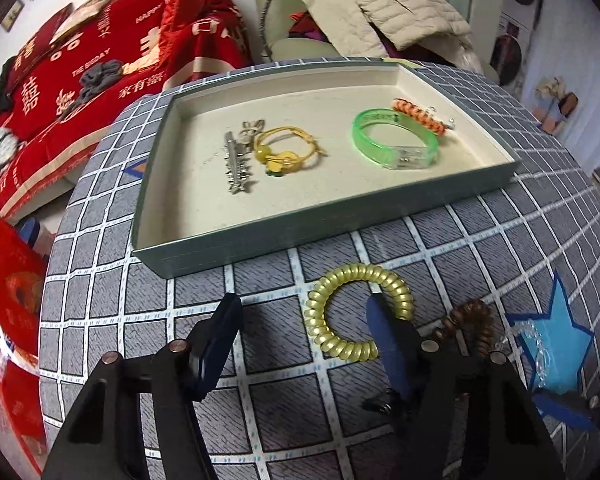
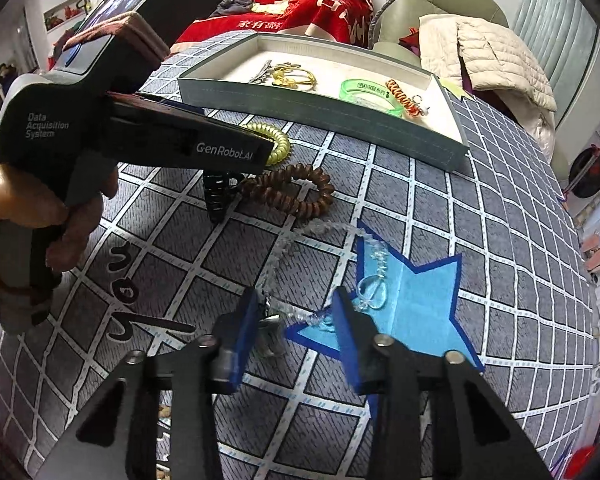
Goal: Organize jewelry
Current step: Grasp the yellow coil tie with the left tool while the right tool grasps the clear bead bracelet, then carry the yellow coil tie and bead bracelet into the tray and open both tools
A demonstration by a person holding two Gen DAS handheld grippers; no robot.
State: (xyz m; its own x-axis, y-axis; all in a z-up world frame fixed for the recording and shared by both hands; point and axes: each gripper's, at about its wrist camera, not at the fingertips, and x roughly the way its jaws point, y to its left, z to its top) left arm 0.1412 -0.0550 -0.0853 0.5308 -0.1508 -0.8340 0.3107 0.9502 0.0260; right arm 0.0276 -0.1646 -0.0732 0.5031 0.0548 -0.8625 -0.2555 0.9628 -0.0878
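Presently, the left gripper (image 1: 300, 320) stands spread astride the yellow coil bracelet (image 1: 354, 312), just short of the tray (image 1: 340, 236), seemingly for transfer. The right gripper (image 2: 296, 312), narrowed around the clear bead bracelet (image 2: 300, 240) farther from the tray, shows no confirmed pinch.

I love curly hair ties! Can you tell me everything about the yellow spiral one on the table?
The yellow spiral hair tie is a shiny, see-through coil that looks like plastic, curled into a ring. It lies flat on the grey checked tablecloth, just in front of the tray, not in it. The left gripper has one blue finger inside the ring and the other outside it, jaws apart. A brown beaded bracelet lies close beside it.
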